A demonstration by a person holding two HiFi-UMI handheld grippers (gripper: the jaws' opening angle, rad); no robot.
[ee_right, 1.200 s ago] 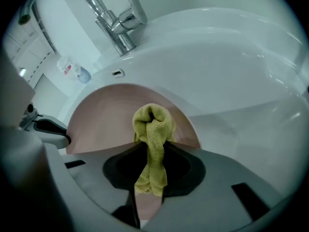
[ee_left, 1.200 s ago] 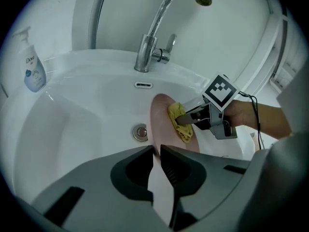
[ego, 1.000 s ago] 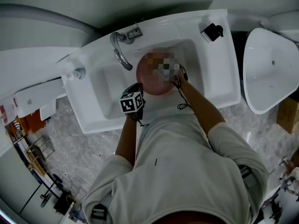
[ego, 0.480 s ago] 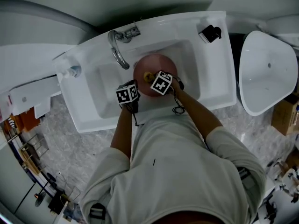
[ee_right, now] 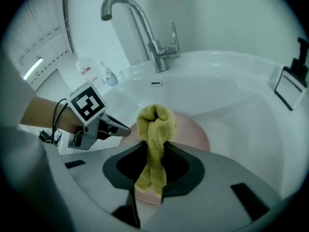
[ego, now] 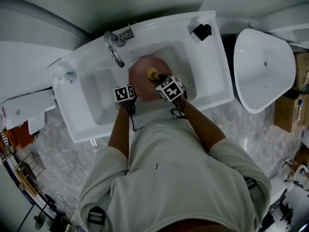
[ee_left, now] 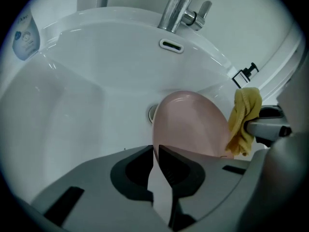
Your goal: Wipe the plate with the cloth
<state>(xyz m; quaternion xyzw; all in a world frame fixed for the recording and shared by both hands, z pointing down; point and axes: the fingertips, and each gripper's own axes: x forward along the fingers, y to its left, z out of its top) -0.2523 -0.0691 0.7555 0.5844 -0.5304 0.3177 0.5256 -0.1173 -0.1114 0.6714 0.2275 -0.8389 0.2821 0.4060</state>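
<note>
gripping plate (ee_left: pixel 190 124) rim: left tongs (ee_left: pixel 156 149) | clamping yellow cloth (ee_right: pixel 154 124): right tongs (ee_right: pixel 149 149)

The right gripper (ee_right: pixel 150 153), clamped on the yellow cloth (ego: pixel 153 74), drew back from over the middle of the pink plate (ego: pixel 140 81) toward the plate's near right rim. The cloth slid from just left of the plate's centre to just right of it.
</note>
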